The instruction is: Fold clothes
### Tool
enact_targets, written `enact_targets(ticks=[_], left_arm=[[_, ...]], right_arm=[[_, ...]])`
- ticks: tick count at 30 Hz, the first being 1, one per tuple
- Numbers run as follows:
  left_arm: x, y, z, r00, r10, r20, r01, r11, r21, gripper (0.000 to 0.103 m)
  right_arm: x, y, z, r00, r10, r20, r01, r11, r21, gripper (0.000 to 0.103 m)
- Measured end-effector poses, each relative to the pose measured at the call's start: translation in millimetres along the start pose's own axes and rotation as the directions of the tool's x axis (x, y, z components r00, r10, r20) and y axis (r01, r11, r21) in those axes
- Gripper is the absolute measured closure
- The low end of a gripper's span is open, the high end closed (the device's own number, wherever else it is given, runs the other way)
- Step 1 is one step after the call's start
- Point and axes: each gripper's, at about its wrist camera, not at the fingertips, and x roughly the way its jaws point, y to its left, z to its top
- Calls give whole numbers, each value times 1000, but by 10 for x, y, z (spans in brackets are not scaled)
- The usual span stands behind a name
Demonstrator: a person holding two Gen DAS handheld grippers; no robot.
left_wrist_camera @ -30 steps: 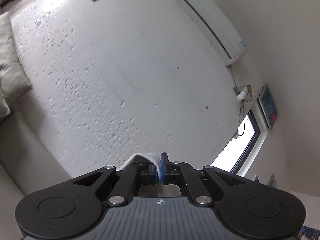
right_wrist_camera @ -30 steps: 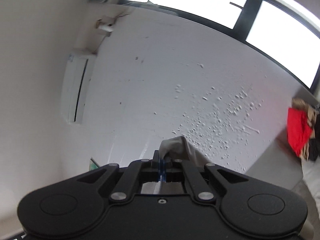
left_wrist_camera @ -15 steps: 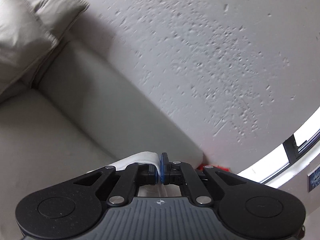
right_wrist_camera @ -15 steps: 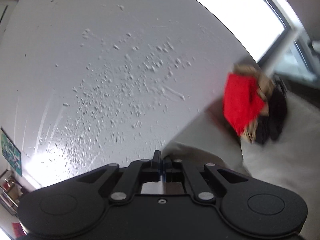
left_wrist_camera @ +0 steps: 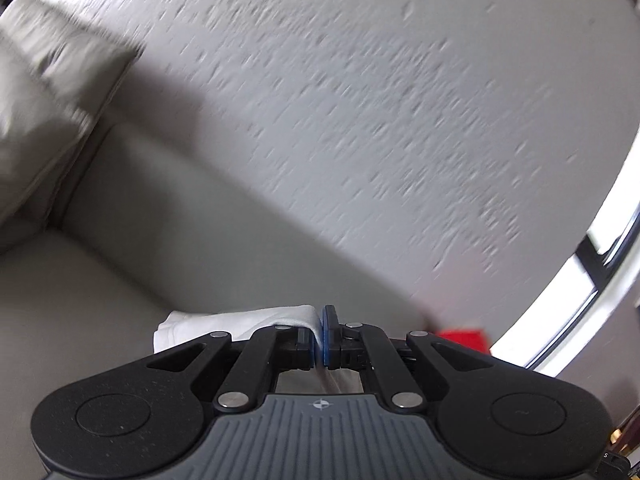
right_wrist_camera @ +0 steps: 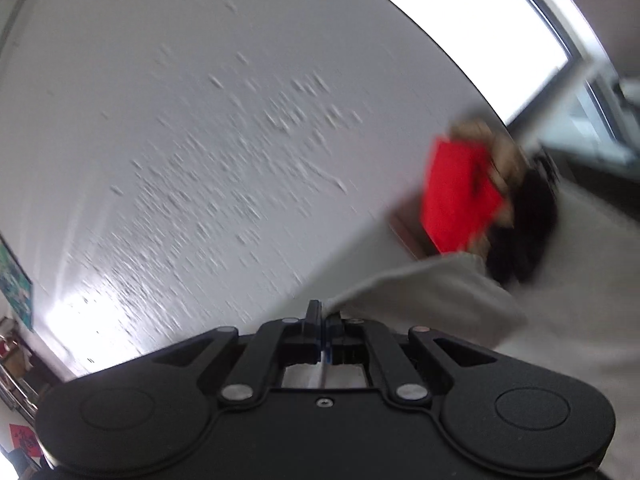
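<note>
My left gripper (left_wrist_camera: 320,334) is shut on the edge of a white garment (left_wrist_camera: 240,320), which bunches to the left of the blue pads. My right gripper (right_wrist_camera: 323,330) is shut on a light grey-white cloth (right_wrist_camera: 432,292) that trails off to the right over the sofa. Both grippers are held up and point at the white textured wall above the grey sofa (left_wrist_camera: 120,240). Most of the cloth hangs below the grippers, out of sight.
A grey cushion (left_wrist_camera: 44,92) leans at the sofa's left end. A pile of red, tan and black clothes (right_wrist_camera: 480,200) lies at the sofa's right end, also as a red patch in the left wrist view (left_wrist_camera: 464,336). A bright window (right_wrist_camera: 480,28) stands at the right.
Both grippers have tilted down from the ceiling and air conditioner toward the sofa and wall. They stay shut on the cloth. The current frames are motion-blurred.
</note>
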Motion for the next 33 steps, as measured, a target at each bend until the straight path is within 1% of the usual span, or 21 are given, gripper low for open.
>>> enact_targets(ticks=[1,3,5,7,10,12,14,15,18,19,20,21,22,23,24,25,26,29,30,32,33], left_arm=[[75,134,-169,999,33,-36,-33,999,-14,101],[244,434,-487,990,88,-111,-94,994,-55,101],[409,731,-802,972,139,-187,-158,983,-89,101],[520,960,-1063,949,190,-251,-220,971,-99,101],[611,1197,-1335,918,229,-323,-279,953,-118,103],[624,1304,-1411,908,239,-343,-302,943,-141,103],[595,1355,-1392,908,244,-340,-310,938,-155,103],[553,1332,-1355,912,247,-328,-307,940,-146,103],[427,1258,-1243,924,239,-299,-286,950,-123,103],[400,1226,-1224,922,233,-308,-280,953,-119,103],[375,1196,-1207,920,226,-319,-275,955,-115,103],[359,1190,-1205,911,226,-345,-279,954,-109,99],[345,1208,-1231,900,242,-363,-295,950,-99,92],[328,1224,-1258,887,258,-382,-313,946,-87,89],[290,1239,-1304,872,283,-399,-337,939,-70,76],[263,1301,-1369,859,306,-410,-361,931,-60,70],[220,1379,-1434,848,326,-418,-383,922,-58,70],[75,1625,-1601,826,340,-450,-426,899,-102,69],[28,1700,-1656,820,342,-459,-437,892,-116,68],[-45,1722,-1760,836,316,-448,-415,899,-140,65],[-52,1664,-1800,843,313,-437,-396,912,-111,60]], right_arm=[[98,-144,-145,999,-32,-38,33,999,19,101],[250,-432,-427,990,-85,-115,91,994,52,101],[369,-669,-682,974,-128,-185,144,986,78,101],[425,-859,-898,956,-161,-247,189,977,96,101],[429,-1007,-1220,923,-213,-321,252,964,85,101],[450,-1052,-1342,903,-242,-356,281,958,62,101],[454,-1071,-1385,889,-273,-368,308,951,40,101],[445,-1073,-1384,887,-278,-370,313,949,37,101],[386,-997,-1306,891,-285,-355,308,952,8,101],[377,-983,-1280,888,-284,-362,307,952,4,101],[399,-1020,-1270,879,-273,-392,305,952,21,100],[421,-1057,-1260,869,-261,-421,305,952,39,96],[387,-1105,-1266,861,-258,-439,317,946,65,95],[354,-1154,-1272,853,-255,-456,330,940,91,89],[320,-1202,-1277,844,-251,-473,343,932,116,77],[246,-1238,-1305,841,-255,-478,350,929,119,72],[169,-1273,-1336,838,-259,-481,353,929,114,68],[-53,-1439,-1440,828,-254,-500,359,925,125,63],[-89,-1479,-1480,830,-243,-502,351,927,133,61],[-160,-1559,-1560,835,-221,-505,335,931,147,58],[-196,-1598,-1599,837,-210,-506,327,932,155,58]])
